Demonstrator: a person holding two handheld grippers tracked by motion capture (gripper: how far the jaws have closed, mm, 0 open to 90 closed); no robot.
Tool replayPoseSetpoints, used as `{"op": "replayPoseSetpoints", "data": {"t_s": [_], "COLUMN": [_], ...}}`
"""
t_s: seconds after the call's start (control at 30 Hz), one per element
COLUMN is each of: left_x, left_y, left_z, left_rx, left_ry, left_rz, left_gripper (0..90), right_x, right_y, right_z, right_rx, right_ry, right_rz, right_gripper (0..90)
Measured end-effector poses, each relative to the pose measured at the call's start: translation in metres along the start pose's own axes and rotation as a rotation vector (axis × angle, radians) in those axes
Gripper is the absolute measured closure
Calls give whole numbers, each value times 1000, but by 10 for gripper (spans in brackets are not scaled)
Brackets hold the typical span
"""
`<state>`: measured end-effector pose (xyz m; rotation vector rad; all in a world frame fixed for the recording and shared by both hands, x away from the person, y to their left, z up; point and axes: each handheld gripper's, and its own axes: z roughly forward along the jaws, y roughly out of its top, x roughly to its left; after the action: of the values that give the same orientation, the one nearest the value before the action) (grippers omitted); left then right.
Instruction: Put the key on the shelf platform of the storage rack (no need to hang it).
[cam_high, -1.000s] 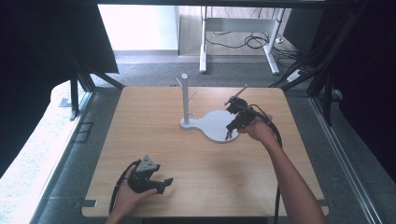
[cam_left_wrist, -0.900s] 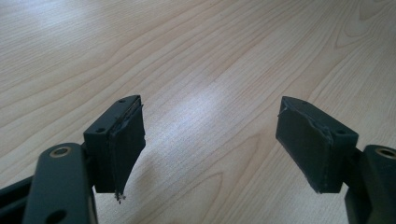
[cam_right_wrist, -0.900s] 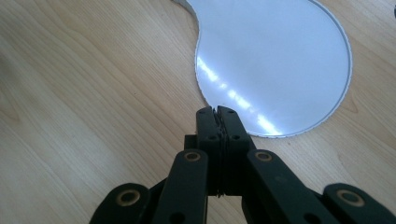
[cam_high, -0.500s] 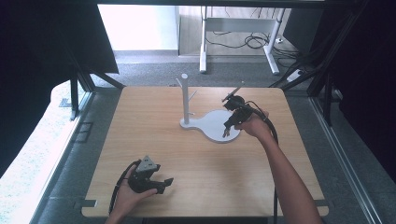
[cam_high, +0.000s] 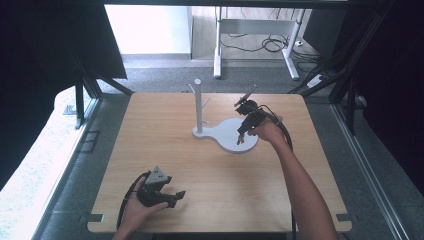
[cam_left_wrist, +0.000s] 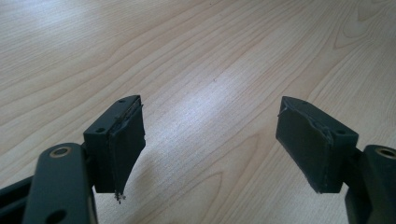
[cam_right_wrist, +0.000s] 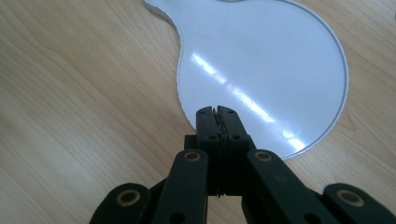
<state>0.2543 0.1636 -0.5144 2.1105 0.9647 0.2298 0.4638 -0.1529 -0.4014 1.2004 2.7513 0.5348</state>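
My right tool (cam_right_wrist: 218, 111) has its jaws pressed together on nothing, poised over the white stand base (cam_right_wrist: 280, 60) mid-desk (cam_high: 165, 150). My left tool (cam_left_wrist: 210, 140) rests spread apart near the desk's front edge. The base looks stiff, thin and slick; I'd grip its upright post (cam_high: 198, 102).

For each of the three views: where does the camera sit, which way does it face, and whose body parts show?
High view: above the person's side, facing forward-down on the light wooden table; both forearms enter from below.
Left gripper view: rides the left gripper, jaws apart over bare wood.
Right gripper view: rides the right gripper, jaws closed.
Shared: the flat white stand base, also in high view.
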Motion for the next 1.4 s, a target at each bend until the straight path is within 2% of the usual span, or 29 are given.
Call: {"op": "replayPoseSetpoints", "data": {"t_s": [0.73,0.8,1.0,1.4], "left_x": [1,1,2,3], "left_y": [0,0,-1,-1], "left_z": [-1,-1,-1,-1], "left_rx": [-8,-4,-3,-3], "left_ry": [2,1,3,2], "left_rz": [-5,-2,-1,-1], "left_gripper": [241,241,240,241], "right_x": [-16,-17,-18,-33], "right_y": [15,18,23,31], "right_z": [22,27,32,49], "right_rx": [18,33,28,21], "right_ry": [-5,-14,-9,-20], "right_rz": [50,45,50,83], "right_gripper": [899,899,899,899]}}
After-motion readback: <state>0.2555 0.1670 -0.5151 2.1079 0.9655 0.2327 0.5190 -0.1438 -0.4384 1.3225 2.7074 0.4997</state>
